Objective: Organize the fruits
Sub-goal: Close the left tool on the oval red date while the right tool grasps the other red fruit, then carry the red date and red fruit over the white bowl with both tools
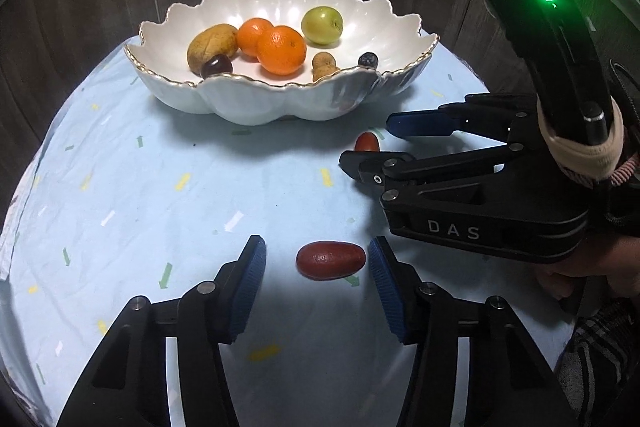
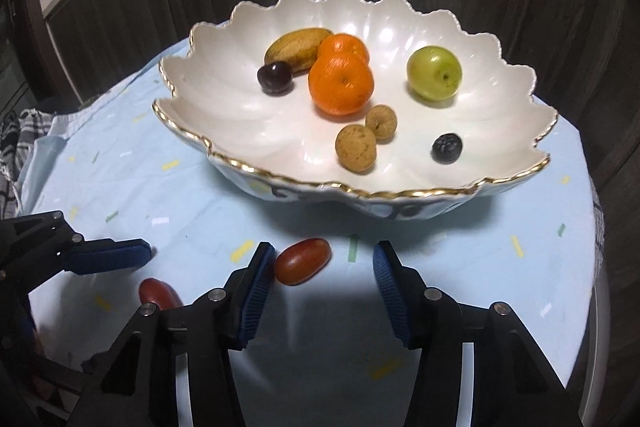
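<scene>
Two red dates lie on the light blue cloth in front of a white scalloped bowl (image 1: 240,103) (image 2: 240,115). One date (image 1: 331,261) lies on the cloth between the pads of my left gripper (image 1: 316,257), close to the right pad and clear of the left one. The other date (image 2: 303,261) lies between the pads of my right gripper (image 2: 324,259), against the left pad and apart from the right one. The left wrist view shows the right gripper (image 1: 366,143) straddling its date (image 1: 367,141). Both grippers are open.
The bowl holds two oranges (image 2: 340,83), a green apple (image 2: 434,73), a brown oblong fruit (image 2: 296,49), a dark cherry (image 2: 274,77), two longans (image 2: 356,148) and a blueberry (image 2: 447,148). A dark wood wall stands behind the round table. A hand (image 1: 592,267) holds the right gripper.
</scene>
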A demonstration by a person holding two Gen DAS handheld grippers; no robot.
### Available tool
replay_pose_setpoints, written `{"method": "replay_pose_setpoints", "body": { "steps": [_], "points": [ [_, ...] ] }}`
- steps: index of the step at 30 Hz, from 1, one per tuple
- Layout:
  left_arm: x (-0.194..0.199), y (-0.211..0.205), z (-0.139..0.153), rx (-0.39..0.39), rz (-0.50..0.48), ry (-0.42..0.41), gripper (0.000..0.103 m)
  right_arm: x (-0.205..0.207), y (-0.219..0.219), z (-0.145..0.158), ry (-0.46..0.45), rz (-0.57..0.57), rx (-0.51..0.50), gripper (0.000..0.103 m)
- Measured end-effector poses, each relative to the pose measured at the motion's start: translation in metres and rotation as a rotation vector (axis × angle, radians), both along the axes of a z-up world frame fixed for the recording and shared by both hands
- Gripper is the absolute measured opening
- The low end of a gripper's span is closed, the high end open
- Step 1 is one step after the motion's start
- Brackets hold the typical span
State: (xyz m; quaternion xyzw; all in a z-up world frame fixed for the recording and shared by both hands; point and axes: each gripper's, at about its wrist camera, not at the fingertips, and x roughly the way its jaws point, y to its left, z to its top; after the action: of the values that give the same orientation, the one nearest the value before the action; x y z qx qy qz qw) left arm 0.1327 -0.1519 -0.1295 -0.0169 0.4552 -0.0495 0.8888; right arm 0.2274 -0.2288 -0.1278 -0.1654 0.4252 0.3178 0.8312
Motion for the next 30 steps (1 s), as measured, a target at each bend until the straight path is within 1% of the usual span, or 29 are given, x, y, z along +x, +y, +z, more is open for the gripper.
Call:
{"method": "replay_pose_setpoints", "body": {
  "steps": [3,5,6,8,11,20,30],
  "points": [
    [0.0,0.0,0.0,-0.005,-0.006,-0.008,0.04,-0.001,0.0,0.0,-0.004,0.002,0.005,0.051],
    [0.001,-0.002,0.0,-0.012,-0.022,-0.011,0.035,-0.003,0.002,0.001,-0.003,0.013,0.006,0.042],
    [0.0,-0.003,0.0,-0.011,-0.028,-0.013,0.033,-0.004,0.003,0.001,-0.004,0.02,0.006,0.04],
    [0.0,-0.004,0.0,-0.014,-0.033,-0.015,0.032,-0.005,0.004,0.002,0.001,0.029,0.01,0.033],
    [0.0,-0.002,0.001,-0.025,-0.037,-0.016,0.031,-0.006,0.005,0.003,0.01,0.03,0.013,0.028],
    [-0.002,-0.002,0.006,-0.028,-0.052,-0.022,0.03,-0.007,0.004,0.006,0.026,0.02,0.027,0.026],
    [-0.009,0.008,0.016,-0.036,-0.051,-0.016,0.03,-0.018,-0.001,0.02,0.01,-0.016,0.034,0.026]
  ]
}}
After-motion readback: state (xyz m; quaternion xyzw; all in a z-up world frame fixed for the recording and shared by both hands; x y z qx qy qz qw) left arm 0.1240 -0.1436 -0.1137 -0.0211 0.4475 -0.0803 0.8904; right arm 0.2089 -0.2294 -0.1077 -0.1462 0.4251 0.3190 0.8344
